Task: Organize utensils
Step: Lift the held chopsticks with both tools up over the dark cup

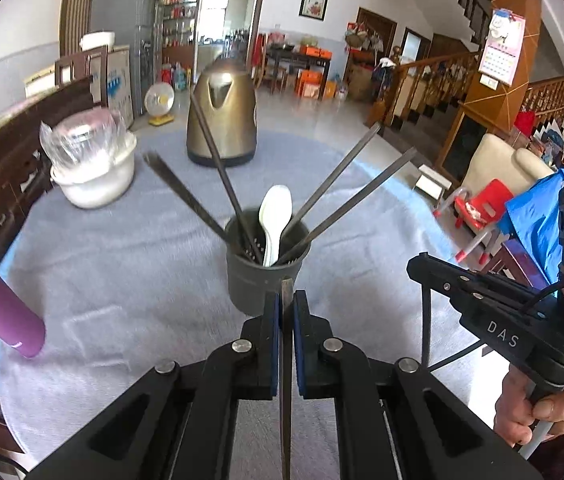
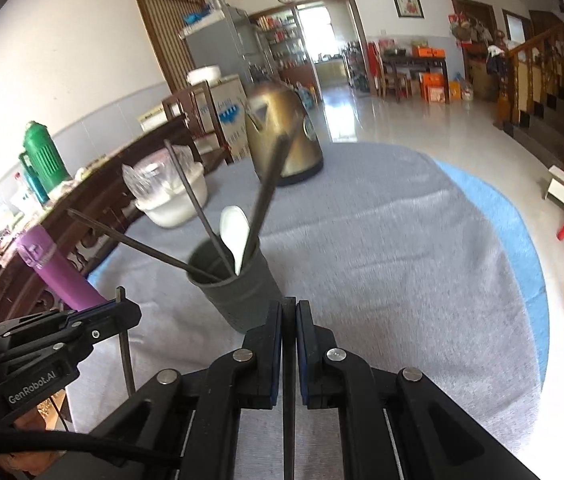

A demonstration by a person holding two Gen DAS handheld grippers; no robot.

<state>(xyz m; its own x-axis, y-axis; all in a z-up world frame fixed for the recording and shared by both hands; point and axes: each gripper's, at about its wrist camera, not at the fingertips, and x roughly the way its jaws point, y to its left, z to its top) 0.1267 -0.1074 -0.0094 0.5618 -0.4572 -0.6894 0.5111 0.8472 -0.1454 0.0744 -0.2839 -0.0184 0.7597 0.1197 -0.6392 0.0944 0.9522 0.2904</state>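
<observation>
Both my grippers clamped, one dark chopstick each: left gripper [image 1: 286, 312], right gripper [image 2: 289, 316]. Grey holder [image 1: 262, 280] has four chopsticks, white spoon [image 1: 276, 220].

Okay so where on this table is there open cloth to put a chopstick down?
Open cloth lies right of the grey holder, out toward the table's blue edge, and between holder and kettle. The left side is crowded: white bowl, purple bottle. Both the left gripper and right gripper clamp chopsticks.
</observation>
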